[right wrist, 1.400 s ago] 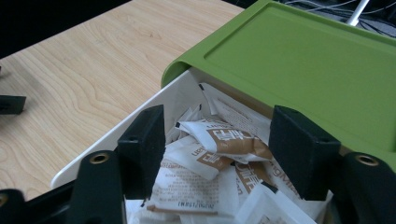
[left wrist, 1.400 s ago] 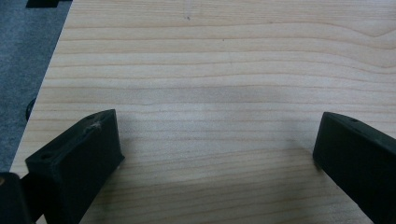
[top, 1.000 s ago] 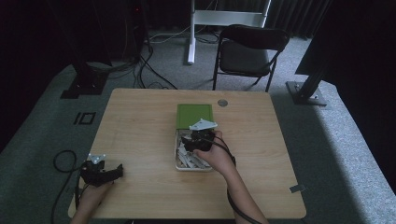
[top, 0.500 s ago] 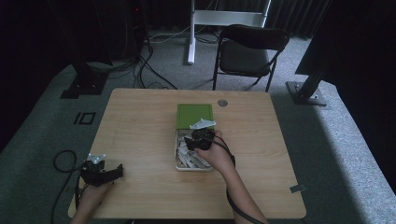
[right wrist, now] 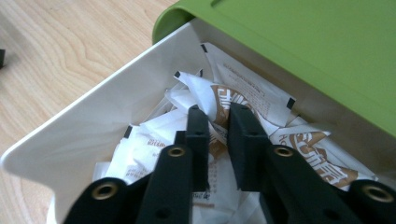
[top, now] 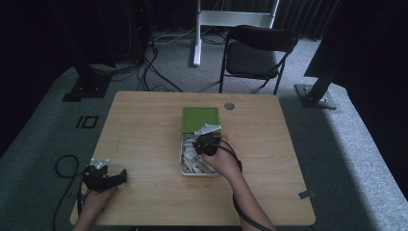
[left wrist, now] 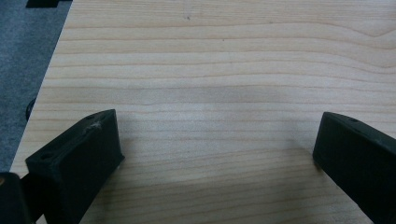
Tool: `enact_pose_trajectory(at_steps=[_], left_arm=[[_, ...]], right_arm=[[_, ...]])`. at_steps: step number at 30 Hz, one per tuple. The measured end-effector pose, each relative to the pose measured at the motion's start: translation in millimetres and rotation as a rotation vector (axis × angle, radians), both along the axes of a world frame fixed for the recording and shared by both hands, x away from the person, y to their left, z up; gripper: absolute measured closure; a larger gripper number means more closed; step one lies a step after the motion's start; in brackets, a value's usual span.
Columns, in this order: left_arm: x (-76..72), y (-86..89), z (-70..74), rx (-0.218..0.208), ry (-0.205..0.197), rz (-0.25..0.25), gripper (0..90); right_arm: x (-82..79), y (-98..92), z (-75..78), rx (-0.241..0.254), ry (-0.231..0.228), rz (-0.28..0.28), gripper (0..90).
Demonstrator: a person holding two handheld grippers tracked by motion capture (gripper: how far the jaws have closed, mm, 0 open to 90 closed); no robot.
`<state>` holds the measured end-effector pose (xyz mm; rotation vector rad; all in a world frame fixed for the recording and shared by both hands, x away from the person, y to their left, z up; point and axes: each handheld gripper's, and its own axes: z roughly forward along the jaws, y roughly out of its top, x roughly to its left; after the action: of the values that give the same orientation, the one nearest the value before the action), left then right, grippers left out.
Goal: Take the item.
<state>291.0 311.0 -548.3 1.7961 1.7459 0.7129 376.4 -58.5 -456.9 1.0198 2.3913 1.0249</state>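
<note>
A white box (top: 184, 171) of several white paper packets with brown print stands in the middle of the wooden table (top: 144, 125), with its green lid (top: 201, 119) lying at the far end. My right gripper (top: 199, 144) reaches into the box's far end. In the right gripper view its jaws (right wrist: 218, 109) stand nearly together, pinching the upper edge of one packet (right wrist: 227, 96) beside the box wall (right wrist: 93, 121) and the lid (right wrist: 303, 46). My left gripper (top: 120, 176) rests near the front left corner, open, with bare wood between its jaws (left wrist: 219, 135).
A small round grey disc (top: 229, 105) sits on the table's far edge. A black folding chair (top: 255, 53) stands behind the table. Cables (top: 154, 72) trail on the grey carpet at the left, and a loop of cable (top: 65, 166) hangs off the left edge.
</note>
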Motion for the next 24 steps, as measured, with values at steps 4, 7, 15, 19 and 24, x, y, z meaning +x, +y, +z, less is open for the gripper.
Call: enact_pose_trajectory(at_steps=[4, 7, 15, 19, 24], left_arm=[[0.0, 0.0, 0.0, 0.0, 0.0, 0.0, 1.4], [0.0, -0.1, 0.0, -0.001, -0.001, 0.001, 1.4], [0.0, 0.1, 0.0, 0.001, 0.0, -0.001, 1.4], [0.0, 0.2, 0.1, 0.002, 0.002, -0.002, 1.4], [0.0, 0.2, 0.1, 0.002, 0.002, -0.002, 1.4]], right_arm=[[-3.2, -1.9, 2.5, 0.012, -0.009, 0.017, 83.0], [-6.5, -3.8, 5.2, 0.029, -0.011, 0.024, 84.4], [-16.3, -10.7, 10.5, 0.056, -0.02, 0.047, 85.4], [-19.1, -17.2, 14.4, 0.091, -0.023, 0.039, 86.2], [-24.8, -23.2, 21.3, 0.111, -0.037, 0.042, 87.4]])
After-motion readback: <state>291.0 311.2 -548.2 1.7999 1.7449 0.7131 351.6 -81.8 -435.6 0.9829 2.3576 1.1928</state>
